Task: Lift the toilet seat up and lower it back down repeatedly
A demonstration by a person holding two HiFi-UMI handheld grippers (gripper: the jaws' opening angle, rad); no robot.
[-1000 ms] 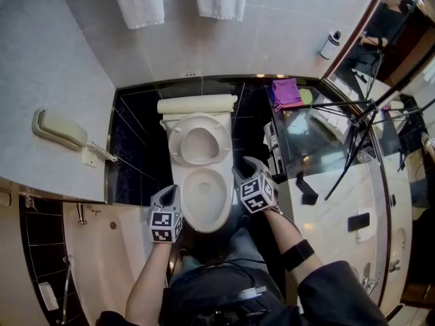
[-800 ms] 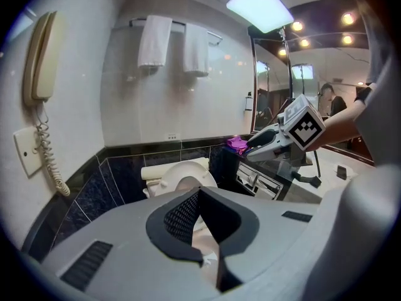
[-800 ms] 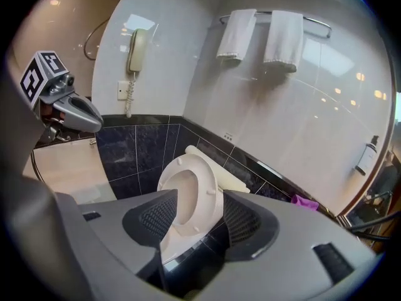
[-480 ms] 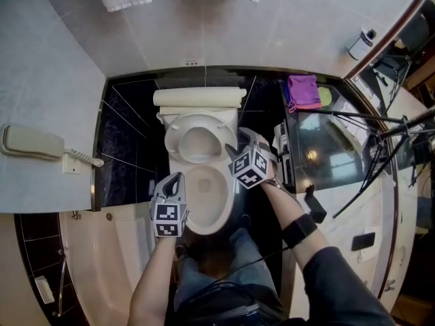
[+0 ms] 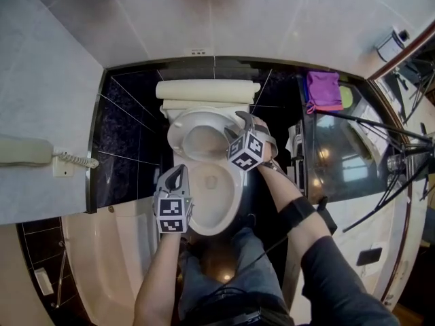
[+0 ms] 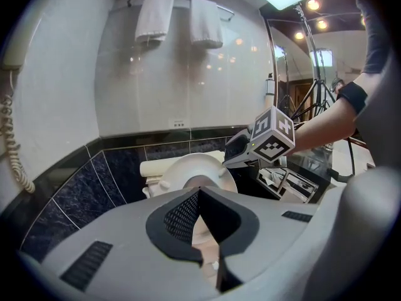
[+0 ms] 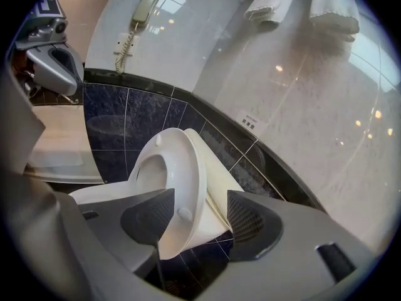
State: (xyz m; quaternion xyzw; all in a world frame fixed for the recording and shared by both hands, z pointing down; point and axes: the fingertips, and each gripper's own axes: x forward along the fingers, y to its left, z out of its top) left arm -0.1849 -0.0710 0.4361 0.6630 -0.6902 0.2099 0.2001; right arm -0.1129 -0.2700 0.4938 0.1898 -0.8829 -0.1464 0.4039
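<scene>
Black-tiled bathroom alcove under a pale wall, with a toilet at centre. The seat (image 5: pixel 178 138) stands raised and almost upright, leaning back toward the lid (image 5: pixel 207 90), which rests against the tiles (image 5: pixel 129 134). The bowl (image 5: pixel 212 206) lies uncovered below.

The right hand-held gripper (image 5: pixel 246 119) reaches in from the bowl's right side to the seat's right edge. Its jaws have just been opening and now stand wide apart. In the right gripper view the seat's rim stands between them, and neither pad visibly presses on it.

The left hand-held gripper (image 5: pixel 178 171) hovers at the bowl's left rim, below and left of the seat and apart from it. Its jaws meet at the tips and hold nothing.

A wall phone (image 5: pixel 24 151) hangs at far left; a tub (image 5: pixel 115 257) lies at lower left.
</scene>
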